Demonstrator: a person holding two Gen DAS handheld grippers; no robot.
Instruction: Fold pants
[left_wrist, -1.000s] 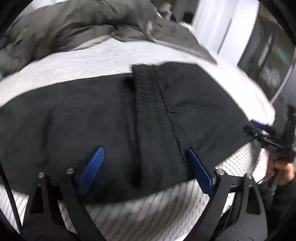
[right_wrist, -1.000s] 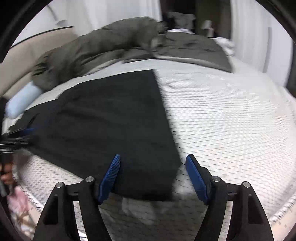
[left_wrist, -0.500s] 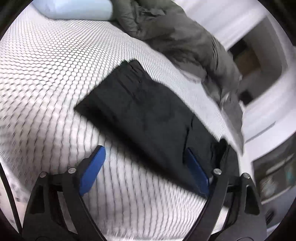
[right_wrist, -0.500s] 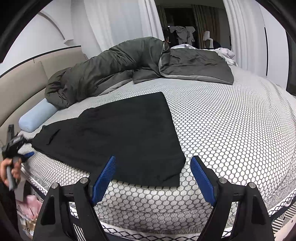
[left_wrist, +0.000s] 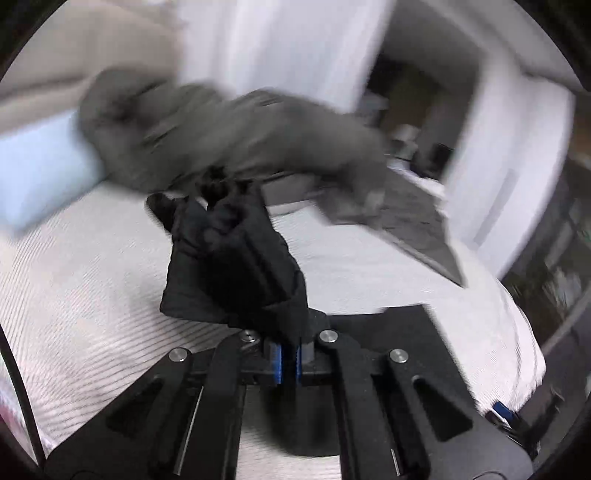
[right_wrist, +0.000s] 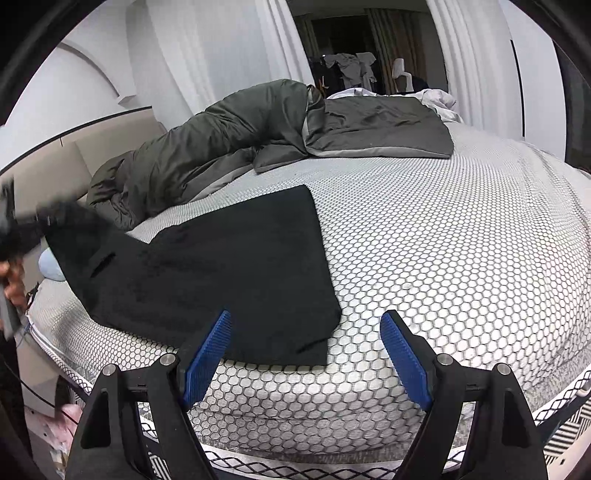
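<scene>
Black pants (right_wrist: 236, 266) lie flat on the bed, folded lengthwise, their leg end near my right gripper. My left gripper (left_wrist: 288, 360) is shut on the waistband end of the pants (left_wrist: 236, 266) and holds it lifted off the bed; the cloth bunches up in front of its blue pads. It also shows blurred at the far left of the right wrist view (right_wrist: 40, 221), raising that end. My right gripper (right_wrist: 306, 354) is open and empty, just above the bed's near edge, by the pants' leg end.
A dark green duvet (right_wrist: 258, 129) lies heaped across the back of the bed. A light blue bolster (left_wrist: 37, 170) lies by the beige headboard (right_wrist: 44, 166). The white honeycomb-patterned mattress cover (right_wrist: 461, 240) stretches to the right. White curtains hang behind.
My left gripper has shut on the waistband end of the pants and lifted it off the bed. My right gripper has stayed open, almost still, near the leg end.
</scene>
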